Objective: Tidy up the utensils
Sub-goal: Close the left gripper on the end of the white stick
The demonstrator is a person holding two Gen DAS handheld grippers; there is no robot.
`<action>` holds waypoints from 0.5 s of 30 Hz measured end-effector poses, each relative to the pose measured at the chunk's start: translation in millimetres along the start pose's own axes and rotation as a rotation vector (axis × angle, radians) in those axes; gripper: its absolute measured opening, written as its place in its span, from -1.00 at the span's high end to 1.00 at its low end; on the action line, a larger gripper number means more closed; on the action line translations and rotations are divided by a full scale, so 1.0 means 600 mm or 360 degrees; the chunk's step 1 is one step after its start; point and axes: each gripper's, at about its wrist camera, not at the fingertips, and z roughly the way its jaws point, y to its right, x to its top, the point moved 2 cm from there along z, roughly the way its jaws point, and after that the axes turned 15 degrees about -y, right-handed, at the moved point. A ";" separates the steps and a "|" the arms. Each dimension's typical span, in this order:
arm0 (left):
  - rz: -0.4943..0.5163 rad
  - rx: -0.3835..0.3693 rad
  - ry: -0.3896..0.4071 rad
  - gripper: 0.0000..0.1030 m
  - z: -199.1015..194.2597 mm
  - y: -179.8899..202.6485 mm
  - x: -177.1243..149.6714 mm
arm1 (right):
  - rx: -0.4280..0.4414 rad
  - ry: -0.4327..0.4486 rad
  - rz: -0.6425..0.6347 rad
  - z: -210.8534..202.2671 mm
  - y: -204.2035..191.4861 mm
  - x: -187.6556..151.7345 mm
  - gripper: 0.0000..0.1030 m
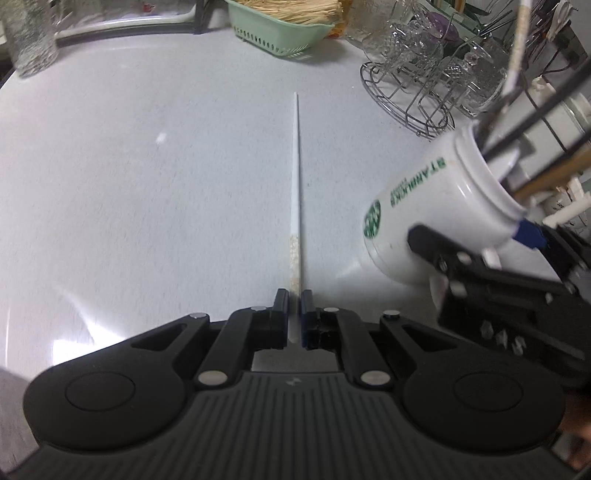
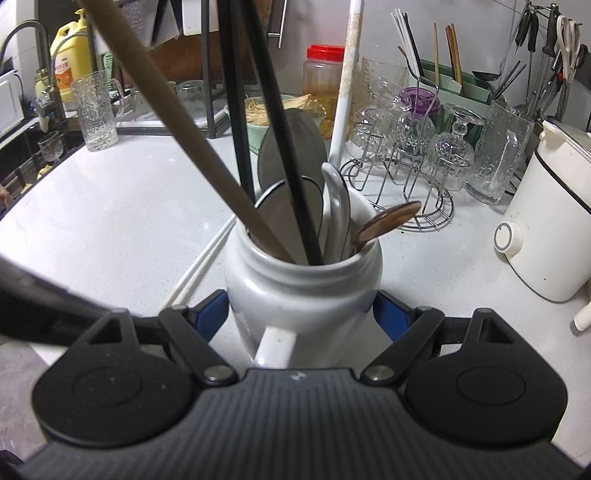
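We see the left gripper (image 1: 294, 308) with its jaws drawn narrow, clamping the thick, speckled end of a white chopstick (image 1: 296, 184). Its long axis runs straight on from the fingers, the thin tip pointing away over the pale countertop (image 1: 147, 184) toward the green basket (image 1: 280, 33). To the right, the right gripper (image 2: 301, 314) has its jaws spread wide around a white jar (image 2: 303, 291), pads pressing both sides. The jar stands full of utensils: black chopsticks (image 2: 273, 129), a tan stick (image 2: 177, 129), white spoons (image 2: 334, 214), a brown spoon (image 2: 388, 219). Beside it two white chopsticks (image 2: 201, 264) lie on the countertop
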 end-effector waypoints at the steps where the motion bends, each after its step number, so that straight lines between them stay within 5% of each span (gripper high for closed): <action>1: -0.0009 -0.0005 0.0000 0.86 -0.005 0.001 -0.012 | 0.0005 0.0001 -0.0007 0.000 0.000 0.000 -0.69; 15: -0.0033 0.0018 -0.0047 0.86 -0.025 0.019 -0.149 | 0.0040 0.0040 -0.0038 0.000 0.003 -0.003 -0.69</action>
